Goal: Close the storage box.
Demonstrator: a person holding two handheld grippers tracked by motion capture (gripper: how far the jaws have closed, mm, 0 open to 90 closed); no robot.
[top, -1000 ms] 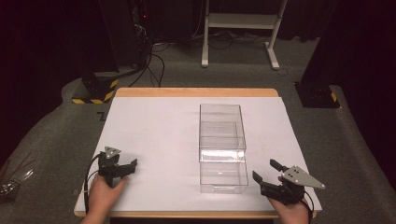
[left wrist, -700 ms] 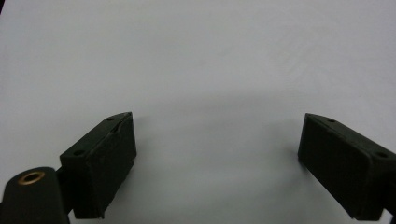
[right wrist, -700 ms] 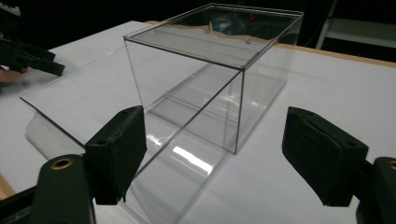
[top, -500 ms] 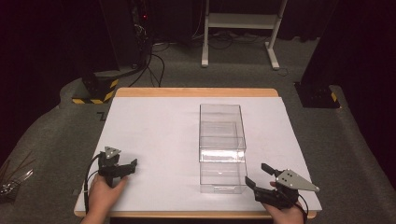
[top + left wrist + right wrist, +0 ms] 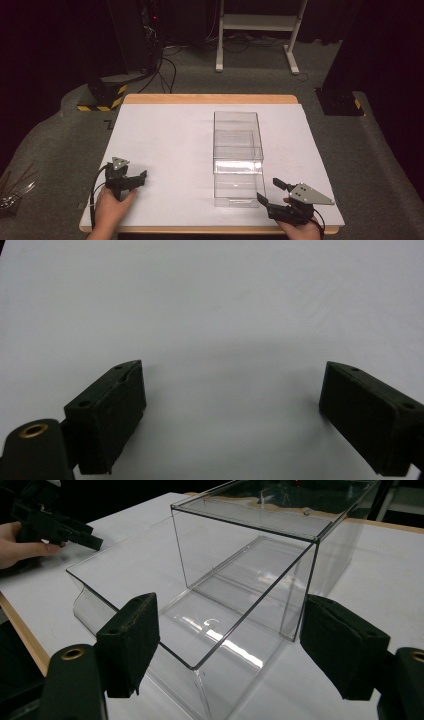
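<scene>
My right gripper (image 5: 270, 195) has crept in toward the box (image 5: 237, 155) since a second ago: it sat off the near right corner then, and now its jaws point at the drawer (image 5: 235, 187) end from about 4 o'clock, just beside it, with the grey plate trailing behind. In the right gripper view (image 5: 227, 640) I see the jaws spread wide, nothing between the pads, with the drawer's open corner showing between them; I cannot tell from here if either pad touches the plastic. The left gripper (image 5: 131, 181) has not moved. It sits at about 8 o'clock on the table (image 5: 165, 135), well apart from the box, jaws wide apart over bare white top, as the left gripper view (image 5: 227, 405) shows.

The box is clear plastic, lying lengthwise just right of the table's centre, running from 12 toward 6. Its drawer is pulled partway out at the near end, open on top, and looks empty.

Around the table: a black-and-yellow striped base (image 5: 102, 95) on the floor at 10 o'clock, cables (image 5: 165, 65) beside it, a white frame stand (image 5: 255, 35) at 12, and a dark base (image 5: 340, 102) at 2. Nothing lies between my right gripper and the drawer.
</scene>
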